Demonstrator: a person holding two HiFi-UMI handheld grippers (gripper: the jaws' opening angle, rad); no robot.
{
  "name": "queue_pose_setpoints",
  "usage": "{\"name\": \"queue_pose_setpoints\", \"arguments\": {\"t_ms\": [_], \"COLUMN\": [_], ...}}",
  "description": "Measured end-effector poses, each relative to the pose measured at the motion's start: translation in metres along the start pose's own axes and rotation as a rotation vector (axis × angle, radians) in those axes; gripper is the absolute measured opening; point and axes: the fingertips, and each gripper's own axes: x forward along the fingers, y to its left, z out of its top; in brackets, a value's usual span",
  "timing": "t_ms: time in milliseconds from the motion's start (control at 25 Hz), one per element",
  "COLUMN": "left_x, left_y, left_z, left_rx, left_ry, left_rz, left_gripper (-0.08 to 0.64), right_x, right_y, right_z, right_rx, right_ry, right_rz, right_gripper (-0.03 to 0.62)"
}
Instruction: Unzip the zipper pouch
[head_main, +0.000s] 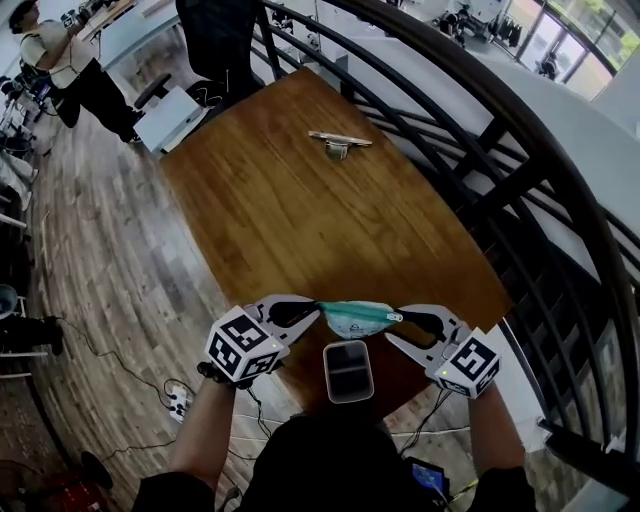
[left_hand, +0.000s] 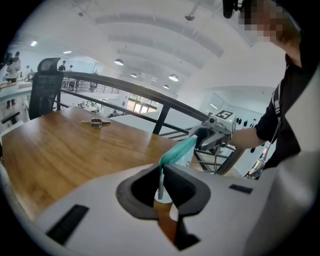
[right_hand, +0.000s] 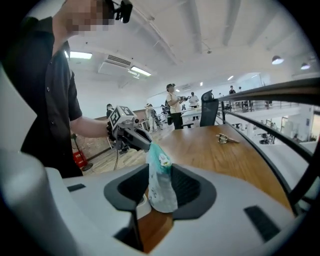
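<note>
A small white pouch (head_main: 355, 318) with a teal zipper edge hangs stretched between my two grippers, just above the near end of the wooden table (head_main: 300, 220). My left gripper (head_main: 318, 308) is shut on a thin tab at the pouch's teal end (left_hand: 160, 182); from there the pouch (left_hand: 180, 150) runs away to the right gripper (left_hand: 215, 132). My right gripper (head_main: 400, 318) holds the other end. In the right gripper view the pouch (right_hand: 160, 175) stands upright between its jaws, pinched by the pads (right_hand: 184, 192). Beyond it is the left gripper (right_hand: 132, 135).
A small metal object (head_main: 338, 143) lies at the table's far end. A black curved railing (head_main: 480, 120) runs along the right side, and an office chair (head_main: 215, 40) stands beyond the table. A person (head_main: 60, 60) stands far left. A white rectangular device (head_main: 348, 370) sits below the pouch.
</note>
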Motion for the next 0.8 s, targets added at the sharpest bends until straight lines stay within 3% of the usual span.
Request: {"name": "queue_pose_setpoints", "arguments": {"t_ms": [120, 240, 360, 520, 720, 800], "left_x": [0.000, -0.002, -0.012, -0.028, -0.036, -0.038], "left_y": [0.000, -0.001, 0.002, -0.005, -0.014, -0.016], "left_z": [-0.003, -0.005, -0.001, 0.015, 0.024, 0.026], "left_rx": [0.011, 0.023, 0.054, 0.187, 0.373, 0.413], "left_ry": [0.012, 0.011, -0.001, -0.021, 0.022, 0.032], "left_rz": [-0.012, 0.009, 0.042, 0.050, 0.056, 0.062], "left_gripper": [0.031, 0.054, 0.171, 0.208, 0.222, 0.230], "right_x": [0.000, -0.002, -0.004, -0.001, 0.004, 0.006], "right_y": [0.005, 0.010, 0.013, 0.016, 0.020, 0.023], "right_z": [-0.003, -0.006, -0.008, -0.009, -0.009, -0.009], "right_rx": [-0.060, -0.034, 0.002, -0.004, 0.000, -0.006], "right_ry": [-0.022, -0.033, -0.029, -0.016, -0.013, -0.006], "right_rz": [-0.099, -0.122, -0.123, -0.132, -0.132, -0.131], "right_gripper": [0.092, 0.080, 0.080, 0.080, 0.080, 0.080]}}
